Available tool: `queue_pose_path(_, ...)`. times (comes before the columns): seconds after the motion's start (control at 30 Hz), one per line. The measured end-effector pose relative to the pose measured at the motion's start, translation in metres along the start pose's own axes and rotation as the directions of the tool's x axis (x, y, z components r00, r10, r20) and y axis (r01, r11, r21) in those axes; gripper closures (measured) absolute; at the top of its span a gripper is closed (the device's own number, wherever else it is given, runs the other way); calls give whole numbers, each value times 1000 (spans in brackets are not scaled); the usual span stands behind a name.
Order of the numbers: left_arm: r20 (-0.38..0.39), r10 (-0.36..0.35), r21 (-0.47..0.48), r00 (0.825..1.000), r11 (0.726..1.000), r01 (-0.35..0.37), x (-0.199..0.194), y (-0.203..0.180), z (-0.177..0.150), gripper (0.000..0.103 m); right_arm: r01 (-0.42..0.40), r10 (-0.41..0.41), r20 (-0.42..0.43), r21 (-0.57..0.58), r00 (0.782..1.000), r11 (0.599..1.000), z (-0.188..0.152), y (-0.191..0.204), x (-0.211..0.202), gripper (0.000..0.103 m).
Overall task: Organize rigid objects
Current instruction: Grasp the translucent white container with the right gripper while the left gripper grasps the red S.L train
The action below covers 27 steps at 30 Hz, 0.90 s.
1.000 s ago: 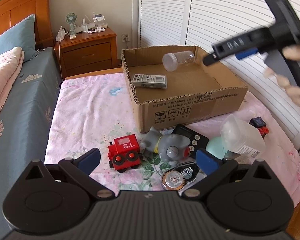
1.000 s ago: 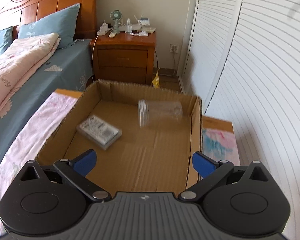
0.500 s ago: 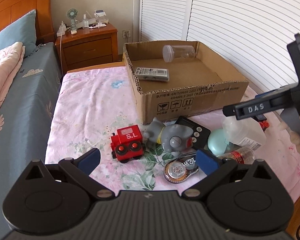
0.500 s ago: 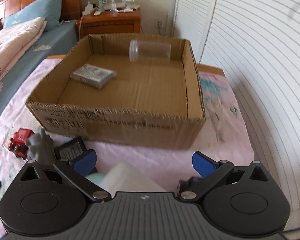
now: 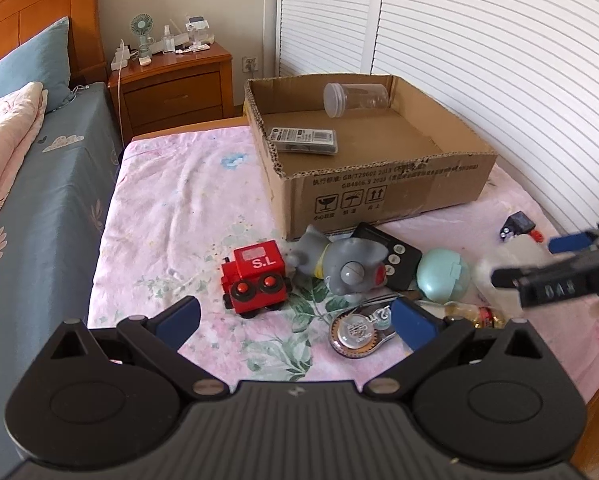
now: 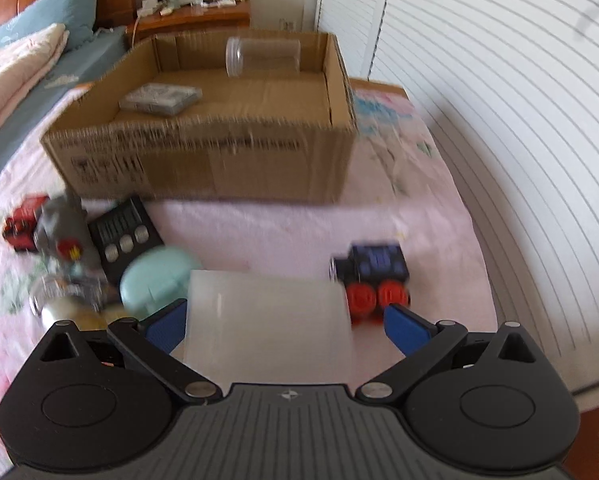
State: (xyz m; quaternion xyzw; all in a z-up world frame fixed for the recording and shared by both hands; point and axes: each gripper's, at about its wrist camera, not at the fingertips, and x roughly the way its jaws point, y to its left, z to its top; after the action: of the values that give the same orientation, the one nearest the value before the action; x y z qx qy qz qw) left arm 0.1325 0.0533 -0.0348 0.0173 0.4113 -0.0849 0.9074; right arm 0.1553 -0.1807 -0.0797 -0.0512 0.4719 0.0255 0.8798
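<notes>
The right gripper (image 6: 285,322), jaws spread wide and empty, frames the frosted container (image 6: 267,320) in front of the cardboard box (image 6: 203,160); next it must clench on it. The left gripper (image 5: 295,320) hovers released.

"S.L" on red toy train (image 5: 256,276)

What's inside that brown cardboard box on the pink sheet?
Inside the brown cardboard box lie a clear plastic jar on its side by the far wall and a flat grey packet near the left wall. The near wall hides the floor strip behind it.
</notes>
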Motion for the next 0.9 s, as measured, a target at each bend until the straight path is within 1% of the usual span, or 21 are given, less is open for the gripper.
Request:
queue_pose_path(0.1, -4, 10, -3, 1000, 1000, -10, 5, 5, -1, 2, 3, -3, -15, -16, 1000, 1000, -13, -1, 4, 0)
queue_pose_path(0.23, -9, 39, -6, 999, 999, -39, 18, 13, 1, 2, -18, 17, -30, -21, 999, 1000, -21, -4, 9, 0)
queue_pose_path(0.3, -5, 52, 12, 999, 999, -52, 25, 17, 1, 2, -34, 34, -37, -14, 999, 999, -23, -8, 11, 0)
queue_pose_path(0.37, -6, 49, 33, 999, 998, -49, 33, 19, 2, 2, -51, 51, -50, -10, 997, 999, -25, -11, 14, 0)
queue_pose_path(0.4, -9, 40, 48, 999, 998, -39, 36, 20, 1, 2, -60, 59, -42, -6, 997, 998, -26, -12, 13, 0)
queue_pose_path(0.5, -11, 41, 72, 999, 997, -40, 48, 27, 1, 2, -67, 66, -30, -21, 997, 998, -29, -13, 13, 0)
queue_pose_path(0.57, -26, 31, 61, 999, 998, -29, 57, 32, 1, 2, -70, 70, -23, -25, 997, 997, -30, -13, 12, 0)
queue_pose_path(0.63, -58, 16, 31, 998, 999, -15, 66, 36, 4, 2, -74, 73, -22, -28, 997, 997, -30, -13, 12, 0)
queue_pose_path(0.7, -62, -6, 17, 998, 1000, 7, 72, 36, 5, 2, -74, 73, -19, -27, 997, 997, -30, -14, 12, 0)
queue_pose_path(0.77, -55, 8, 7, 998, 1000, -8, 78, 37, 5, 2, -72, 72, -13, -24, 997, 997, -30, -14, 12, 0)
queue_pose_path(0.9, -66, 52, 11, 996, 999, -51, 83, 44, 1, 2, -72, 72, -3, -27, 997, 997, -32, -14, 12, 0)
